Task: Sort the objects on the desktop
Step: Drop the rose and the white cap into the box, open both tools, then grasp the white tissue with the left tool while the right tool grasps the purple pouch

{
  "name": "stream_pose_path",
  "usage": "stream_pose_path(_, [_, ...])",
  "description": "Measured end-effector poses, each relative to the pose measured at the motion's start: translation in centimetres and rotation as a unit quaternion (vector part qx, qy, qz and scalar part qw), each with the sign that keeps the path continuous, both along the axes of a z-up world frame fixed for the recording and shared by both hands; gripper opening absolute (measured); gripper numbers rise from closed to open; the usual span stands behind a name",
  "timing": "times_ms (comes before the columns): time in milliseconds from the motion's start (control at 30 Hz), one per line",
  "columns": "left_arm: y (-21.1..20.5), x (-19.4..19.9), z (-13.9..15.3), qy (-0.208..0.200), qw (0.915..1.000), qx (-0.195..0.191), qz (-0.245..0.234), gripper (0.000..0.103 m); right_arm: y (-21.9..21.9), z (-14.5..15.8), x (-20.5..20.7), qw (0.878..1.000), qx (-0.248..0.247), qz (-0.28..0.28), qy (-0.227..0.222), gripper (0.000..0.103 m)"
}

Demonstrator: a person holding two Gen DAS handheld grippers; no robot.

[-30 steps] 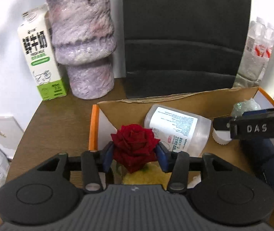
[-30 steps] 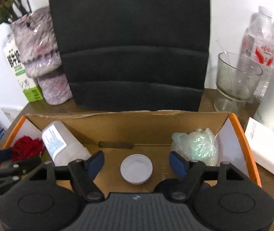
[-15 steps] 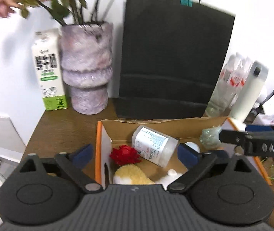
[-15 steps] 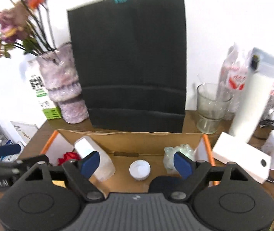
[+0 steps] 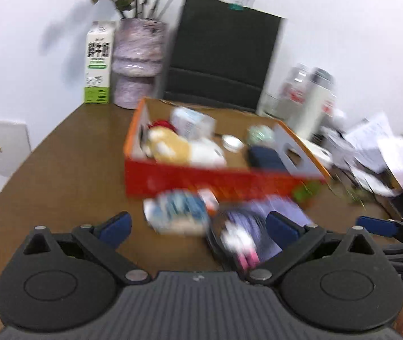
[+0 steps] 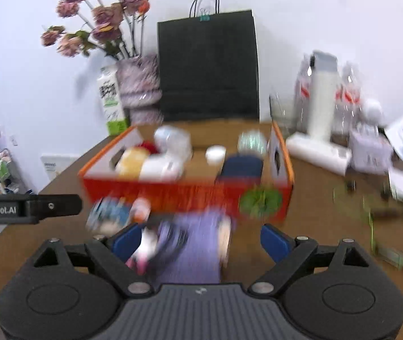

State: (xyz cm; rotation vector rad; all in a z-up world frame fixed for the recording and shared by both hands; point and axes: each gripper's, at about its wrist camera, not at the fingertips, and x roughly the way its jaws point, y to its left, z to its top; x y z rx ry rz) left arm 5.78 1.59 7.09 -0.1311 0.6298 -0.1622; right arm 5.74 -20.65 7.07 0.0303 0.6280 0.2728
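Observation:
An orange cardboard box [image 5: 201, 178] [image 6: 173, 191] on the brown table holds a red rose [image 5: 161, 124], a yellow plush [image 5: 170, 144], a clear plastic jar [image 5: 191, 121], a white lid [image 5: 232, 141], a crumpled wrap [image 6: 251, 140] and a dark blue item [image 6: 242, 165]. In front of the box lie a blurred blue-white packet [image 5: 177, 212] [image 6: 110, 216] and a purple item [image 5: 255, 231] [image 6: 193, 243]. My left gripper [image 5: 198, 226] is open and empty, above the packet. My right gripper [image 6: 200, 239] is open and empty, over the purple item. Both views are motion-blurred.
A milk carton [image 5: 98, 65], a mottled vase with dried flowers [image 5: 137, 62] and a black paper bag [image 6: 208, 68] stand behind the box. A white flask [image 6: 321, 99], water bottles, a glass and papers [image 5: 385, 153] crowd the right side. A green pompom [image 6: 260, 199] lies by the box front.
The left gripper let go of the red rose in the box and opened. Both grippers pulled back and up, away from the box, bringing the table front into view.

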Motion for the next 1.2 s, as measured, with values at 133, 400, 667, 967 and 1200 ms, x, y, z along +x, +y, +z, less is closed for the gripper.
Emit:
stream_pose_path(133, [-1.5, -6.2, -2.7, -0.012, 0.9988, 0.046, -0.01, 0.103, -0.6, -2.6, -5.9, 1.0, 0.002, -0.016, 0.016, 0.091])
stream_pose_path(400, [-0.1, -12.1, -6.2, 0.028, 0.9996, -0.002, -0.004, 0.103, 0.0, -6.2, -13.8, 0.999, -0.019, -0.025, 0.016, 0.091])
stream_pose_path(667, [0.2, -11.7, -5.3, 0.006, 0.9999, -0.009, -0.003, 0.101, -0.5, -5.2, -14.6, 0.999, -0.014, -0.026, 0.012, 0.086])
stream_pose_path(967, [-0.9, 0.4, -2.6, -0.004, 0.9967, -0.035, -0.073, 0.052, -2.0, -2.8, -7.0, 1.0, 0.003, -0.025, -0.012, 0.062])
stream_pose_path(1200, [-4.5, 7.1, -4.9, 0.048, 0.9946, 0.014, -0.09, 0.045, -0.2, -3.0, 0.5, 1.0, -0.005, -0.003, -0.002, 0.057])
